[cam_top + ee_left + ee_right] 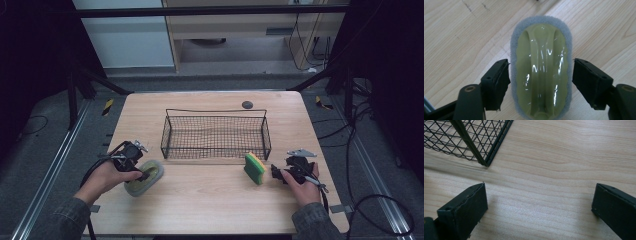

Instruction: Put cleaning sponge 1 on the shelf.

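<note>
An oval scrubber (156,169) (541,47) with a grey foam rim and a glossy yellow-green handle lies flat at the table's front left. My left gripper (144,175) (541,72) comes down over it, and its pads (499,80) rest against the foam edges on both sides without visibly squeezing it. A green and yellow sponge (255,168) stands on edge at the front right. Just to its right, my right gripper (278,173) (539,202) is open above bare wood, with nothing between its fingers.
A black wire basket (215,111) (474,147) with nothing in it sits mid-table, its near corner close ahead of the right gripper. A small dark disc (247,104) lies behind it. Black frame bars and cables surround the wooden table (210,200).
</note>
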